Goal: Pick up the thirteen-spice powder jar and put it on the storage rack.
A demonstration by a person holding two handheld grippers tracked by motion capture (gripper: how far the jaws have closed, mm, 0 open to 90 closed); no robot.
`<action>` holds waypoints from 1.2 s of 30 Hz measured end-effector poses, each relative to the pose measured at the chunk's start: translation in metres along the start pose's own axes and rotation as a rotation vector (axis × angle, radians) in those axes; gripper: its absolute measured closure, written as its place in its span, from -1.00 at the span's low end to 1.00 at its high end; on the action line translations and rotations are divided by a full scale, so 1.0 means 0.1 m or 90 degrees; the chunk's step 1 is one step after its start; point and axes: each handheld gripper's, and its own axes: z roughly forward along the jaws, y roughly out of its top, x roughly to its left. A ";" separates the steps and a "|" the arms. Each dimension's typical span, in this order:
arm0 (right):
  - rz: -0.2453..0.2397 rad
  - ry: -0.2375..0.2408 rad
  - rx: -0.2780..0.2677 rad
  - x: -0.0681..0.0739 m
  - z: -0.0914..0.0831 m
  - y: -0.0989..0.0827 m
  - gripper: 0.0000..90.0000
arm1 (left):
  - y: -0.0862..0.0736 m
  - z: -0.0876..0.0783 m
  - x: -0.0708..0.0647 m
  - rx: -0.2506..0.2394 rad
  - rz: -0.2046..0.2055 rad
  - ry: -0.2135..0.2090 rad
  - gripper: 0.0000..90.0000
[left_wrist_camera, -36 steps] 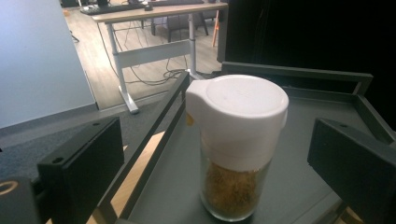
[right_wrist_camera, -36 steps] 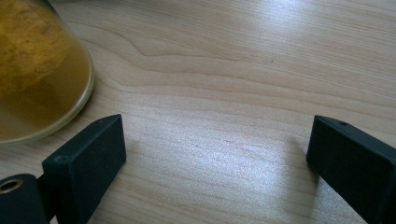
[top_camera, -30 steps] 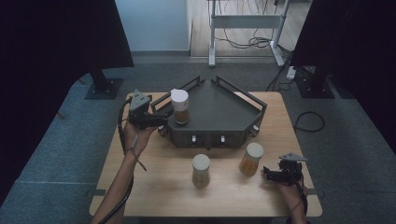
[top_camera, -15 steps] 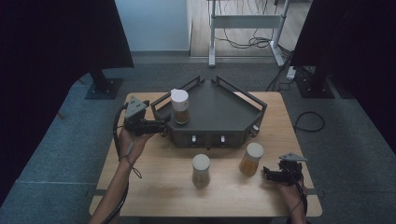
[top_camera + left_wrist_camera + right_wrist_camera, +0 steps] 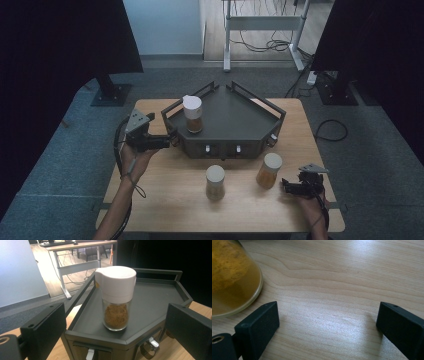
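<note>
Left gripper [image 5: 172,140] wide open, empty, beside spice jar [image 5: 192,114] on tray [image 5: 235,117].
Right gripper [image 5: 285,186] open, empty, probably lined up for yellow-filled jar [image 5: 269,170].

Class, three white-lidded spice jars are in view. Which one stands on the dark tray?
The brown-spice jar by the left gripper; the other two jars stand on the wooden table.

the high view is dim with black corners, while a soft glare brightens the wooden table [image 5: 352,272] close up.
</note>
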 end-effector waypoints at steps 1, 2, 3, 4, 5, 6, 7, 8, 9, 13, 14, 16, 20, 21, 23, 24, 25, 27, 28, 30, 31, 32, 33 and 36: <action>0.000 0.000 0.000 0.00 0.00 0.00 -0.91 | -0.01 -0.01 0.00 0.000 0.000 -0.001 -0.92; 0.000 0.000 0.000 0.00 0.00 0.00 -0.91 | -0.01 -0.02 -0.01 0.000 0.002 0.000 -0.92; 0.001 0.000 0.000 0.00 0.00 0.00 -0.91 | -0.02 -0.03 -0.01 0.001 0.002 -0.001 -0.92; 0.000 0.000 0.000 0.00 0.00 0.00 -0.91 | -0.03 -0.04 -0.01 0.001 0.002 -0.002 -0.92; 0.000 0.000 0.000 0.00 0.00 0.00 -0.91 | -0.03 -0.05 -0.01 0.001 0.002 -0.003 -0.92; 0.000 0.000 0.000 0.00 0.00 0.00 -0.91 | -0.04 -0.06 -0.01 0.002 0.002 -0.003 -0.92; 0.000 0.000 0.000 0.00 0.00 0.00 -0.91 | -0.04 -0.06 -0.01 0.001 0.002 -0.004 -0.92; 0.000 0.000 0.000 0.00 0.00 0.00 -0.91 | -0.05 -0.07 -0.01 0.001 0.002 -0.005 -0.92; 0.000 -0.001 0.000 0.00 0.00 0.00 -0.91 | -0.05 -0.08 -0.01 0.001 0.002 -0.006 -0.92; 0.001 -0.001 0.000 0.00 0.00 0.00 -0.92 | -0.08 -0.10 -0.01 0.001 0.000 -0.006 -0.92; 0.002 -0.001 0.000 0.00 0.00 0.00 -0.92 | -0.09 -0.11 -0.01 0.001 0.000 -0.006 -0.92; 0.001 -0.001 0.000 0.00 0.00 0.00 -0.92 | -0.10 -0.12 -0.01 0.001 -0.001 -0.006 -0.92; 0.001 -0.001 0.000 0.01 0.00 0.00 -0.92 | -0.15 -0.14 -0.01 0.004 -0.004 -0.008 -0.92; 0.001 -0.002 0.000 0.01 0.00 0.00 -0.92 | -0.17 -0.14 -0.01 0.005 -0.004 -0.008 -0.92; 0.002 -0.002 0.001 0.01 0.00 0.00 -0.92 | -0.19 -0.13 -0.01 0.009 -0.005 -0.009 -0.92; 0.002 -0.002 0.001 0.01 0.00 0.00 -0.92 | -0.20 -0.13 -0.01 0.011 -0.006 -0.008 -0.92; 0.002 -0.002 0.001 0.01 0.00 0.00 -0.92 | -0.21 -0.13 -0.01 0.014 -0.006 -0.008 -0.92; 0.002 -0.002 0.001 0.01 0.00 0.00 -0.93 | -0.24 -0.12 -0.01 0.015 -0.008 -0.009 -0.92; 0.002 -0.002 0.001 0.01 0.00 0.00 -0.93 | -0.25 -0.12 -0.01 0.017 -0.009 -0.010 -0.92; 0.002 -0.002 0.001 0.01 0.00 0.00 -0.93 | -0.27 -0.11 -0.01 0.019 -0.009 -0.011 -0.92; 0.002 -0.002 0.001 0.01 0.00 0.00 -0.93 | -0.27 -0.10 -0.02 0.021 -0.008 -0.011 -0.92; 0.002 -0.002 0.001 0.01 0.00 0.00 -0.93 | -0.28 -0.10 -0.02 0.021 -0.008 -0.011 -0.92; 0.002 -0.002 0.001 0.01 0.00 0.00 -0.93 | -0.29 -0.09 -0.03 0.023 -0.008 -0.012 -0.92; 0.002 -0.002 0.001 0.01 0.00 0.00 -0.93 | -0.32 -0.09 -0.04 0.027 -0.005 -0.012 -0.92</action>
